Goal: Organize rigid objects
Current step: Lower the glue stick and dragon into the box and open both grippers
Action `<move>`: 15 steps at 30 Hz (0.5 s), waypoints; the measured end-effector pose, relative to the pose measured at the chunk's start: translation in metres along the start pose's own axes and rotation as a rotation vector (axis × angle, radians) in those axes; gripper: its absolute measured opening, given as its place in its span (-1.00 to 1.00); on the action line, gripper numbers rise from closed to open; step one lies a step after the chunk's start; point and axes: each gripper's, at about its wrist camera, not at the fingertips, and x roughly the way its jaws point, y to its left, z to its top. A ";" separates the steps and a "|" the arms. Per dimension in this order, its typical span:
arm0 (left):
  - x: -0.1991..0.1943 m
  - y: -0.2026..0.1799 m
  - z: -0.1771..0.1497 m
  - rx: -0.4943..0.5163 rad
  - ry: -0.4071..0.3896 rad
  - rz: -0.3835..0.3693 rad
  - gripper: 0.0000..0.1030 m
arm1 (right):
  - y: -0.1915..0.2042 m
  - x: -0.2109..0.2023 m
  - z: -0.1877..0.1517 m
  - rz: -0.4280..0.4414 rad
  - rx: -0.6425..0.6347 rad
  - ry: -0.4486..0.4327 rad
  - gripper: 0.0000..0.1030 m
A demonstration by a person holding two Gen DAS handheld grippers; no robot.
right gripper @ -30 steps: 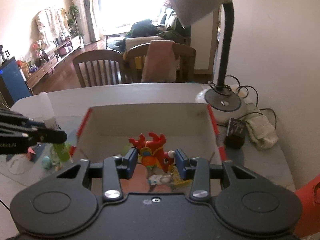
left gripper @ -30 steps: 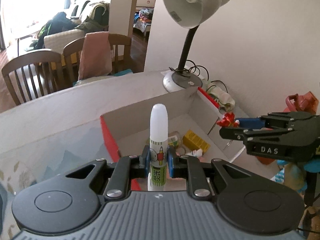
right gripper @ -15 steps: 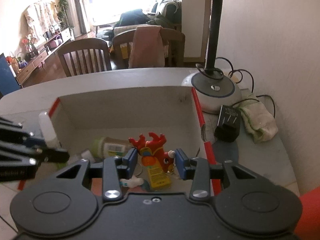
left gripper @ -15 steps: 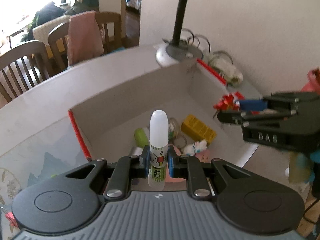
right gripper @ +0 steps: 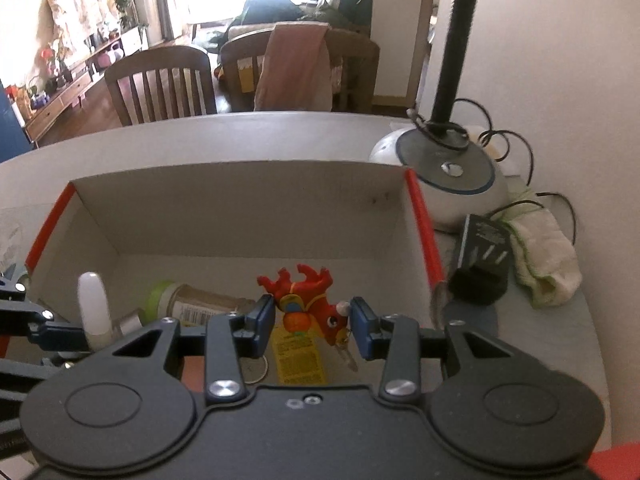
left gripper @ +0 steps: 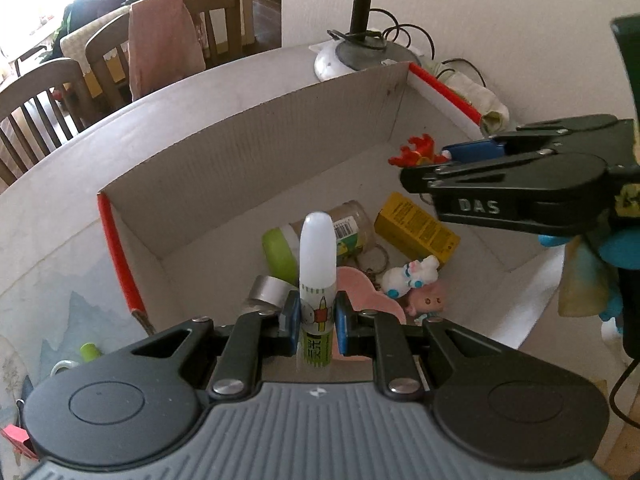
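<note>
My left gripper (left gripper: 317, 320) is shut on a white glue stick (left gripper: 317, 272) with a rounded cap, held upright over the near left part of a white cardboard box (left gripper: 248, 148) with red edges. My right gripper (right gripper: 313, 324) is shut on a red toy figure (right gripper: 308, 304) with antlers, above the box's (right gripper: 240, 208) right half. In the left wrist view the right gripper (left gripper: 424, 168) comes in from the right with the red toy figure (left gripper: 416, 152) at its tip. In the right wrist view the glue stick (right gripper: 94, 308) stands at the left.
In the box lie a green-lidded jar (left gripper: 320, 236), a yellow carton (left gripper: 416, 232), a white figurine (left gripper: 408, 278), a pink piece (left gripper: 360, 288) and a silver cap (left gripper: 266, 290). A lamp base (right gripper: 444, 176), a black adapter (right gripper: 480, 264) and a cloth (right gripper: 544, 256) sit right of the box. Chairs stand beyond the table.
Both grippers have sunk toward the box and tilted further down, each keeping its object. The box and its contents now fill more of both views; the lamp head has left the frame.
</note>
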 end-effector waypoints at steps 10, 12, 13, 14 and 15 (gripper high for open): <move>0.024 0.002 0.005 -0.012 0.049 0.043 -0.67 | 0.002 0.014 -0.001 0.015 -0.004 0.069 -0.21; 0.028 0.003 0.004 -0.007 0.060 0.047 -0.67 | 0.002 0.014 -0.001 0.016 -0.009 0.078 -0.21; 0.031 0.003 0.004 -0.007 0.070 0.051 -0.67 | 0.003 0.015 -0.001 0.020 -0.008 0.085 -0.21; 0.033 0.004 0.003 -0.008 0.079 0.053 -0.67 | 0.002 0.014 -0.002 0.022 -0.007 0.087 -0.21; 0.035 0.005 0.002 -0.010 0.085 0.055 -0.67 | 0.003 0.014 -0.002 0.021 -0.007 0.087 -0.20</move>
